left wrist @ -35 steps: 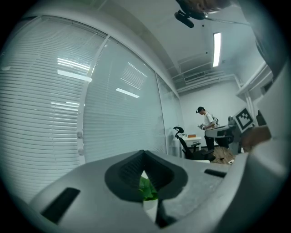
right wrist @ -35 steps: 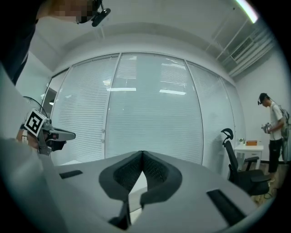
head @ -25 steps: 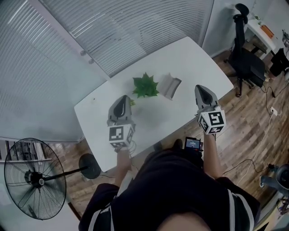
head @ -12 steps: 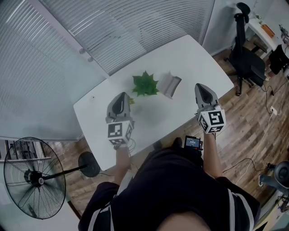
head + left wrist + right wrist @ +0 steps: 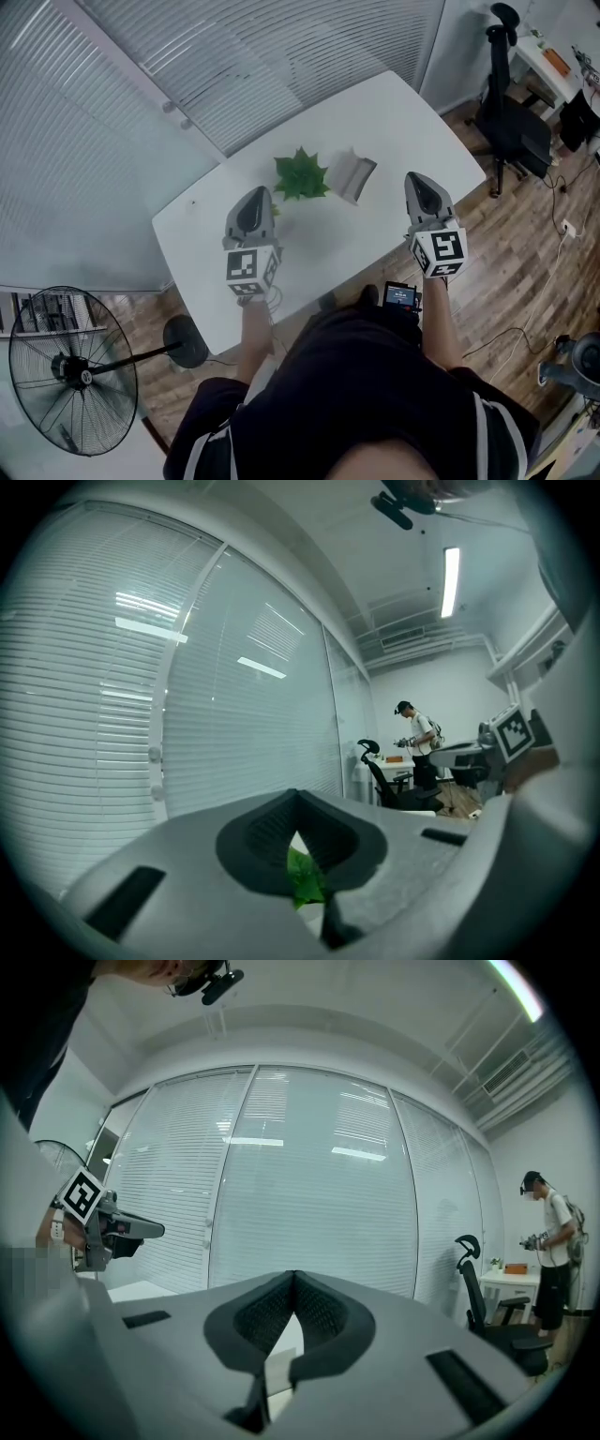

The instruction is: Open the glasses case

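The grey glasses case (image 5: 351, 175) lies on the white table (image 5: 394, 122), just right of a small green plant (image 5: 301, 176). My left gripper (image 5: 256, 194) hovers over the table left of the plant, its jaws closed tip to tip and holding nothing. My right gripper (image 5: 418, 182) hangs near the table's right front edge, right of the case, also shut and empty. In the left gripper view, the left gripper (image 5: 298, 797) shows green leaves (image 5: 303, 878) through the gap under the tips. In the right gripper view, the right gripper (image 5: 293, 1277) shows only a pale strip of table below its tips.
A standing fan (image 5: 70, 370) is on the floor at the left. An office chair (image 5: 511, 122) and a desk (image 5: 548, 66) stand at the right. Glass walls with blinds (image 5: 234, 56) run behind the table. A person (image 5: 553, 1241) stands far off by the desk.
My left gripper has drifted slightly forward and right, toward the plant. The right gripper, the case and the plant have stayed put.
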Tool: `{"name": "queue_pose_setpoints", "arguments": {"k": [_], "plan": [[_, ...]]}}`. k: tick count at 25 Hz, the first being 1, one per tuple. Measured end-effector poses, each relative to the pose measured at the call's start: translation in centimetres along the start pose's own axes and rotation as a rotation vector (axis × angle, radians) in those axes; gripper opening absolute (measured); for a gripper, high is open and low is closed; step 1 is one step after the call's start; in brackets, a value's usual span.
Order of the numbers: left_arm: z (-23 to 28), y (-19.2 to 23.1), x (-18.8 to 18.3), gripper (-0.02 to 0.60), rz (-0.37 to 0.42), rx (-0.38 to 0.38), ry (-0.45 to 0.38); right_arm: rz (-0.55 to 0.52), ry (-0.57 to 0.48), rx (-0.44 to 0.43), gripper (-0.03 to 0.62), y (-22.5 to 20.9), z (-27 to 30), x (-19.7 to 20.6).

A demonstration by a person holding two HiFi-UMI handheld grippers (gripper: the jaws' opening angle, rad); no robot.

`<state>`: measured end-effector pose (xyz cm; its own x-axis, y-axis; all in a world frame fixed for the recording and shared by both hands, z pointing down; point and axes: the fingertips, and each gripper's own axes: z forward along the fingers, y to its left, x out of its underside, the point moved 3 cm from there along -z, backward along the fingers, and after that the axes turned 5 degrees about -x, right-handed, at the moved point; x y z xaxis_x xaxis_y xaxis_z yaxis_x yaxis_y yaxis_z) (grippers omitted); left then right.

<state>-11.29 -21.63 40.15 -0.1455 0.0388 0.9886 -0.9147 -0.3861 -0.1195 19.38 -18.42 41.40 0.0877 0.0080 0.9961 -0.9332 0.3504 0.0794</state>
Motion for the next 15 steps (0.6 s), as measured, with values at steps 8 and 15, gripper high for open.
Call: {"name": "queue_pose_setpoints", "arguments": {"k": [8,15], "plan": [[0.0,-0.6,0.0,-0.002,-0.018,0.016,0.0,-0.02,0.01,-0.008,0.014,0.7,0.3,0.3],[0.0,-0.5,-0.7,-0.002,-0.02,0.013,-0.014,-0.018,0.006,-0.009,0.014,0.8,0.3,0.1]]}}
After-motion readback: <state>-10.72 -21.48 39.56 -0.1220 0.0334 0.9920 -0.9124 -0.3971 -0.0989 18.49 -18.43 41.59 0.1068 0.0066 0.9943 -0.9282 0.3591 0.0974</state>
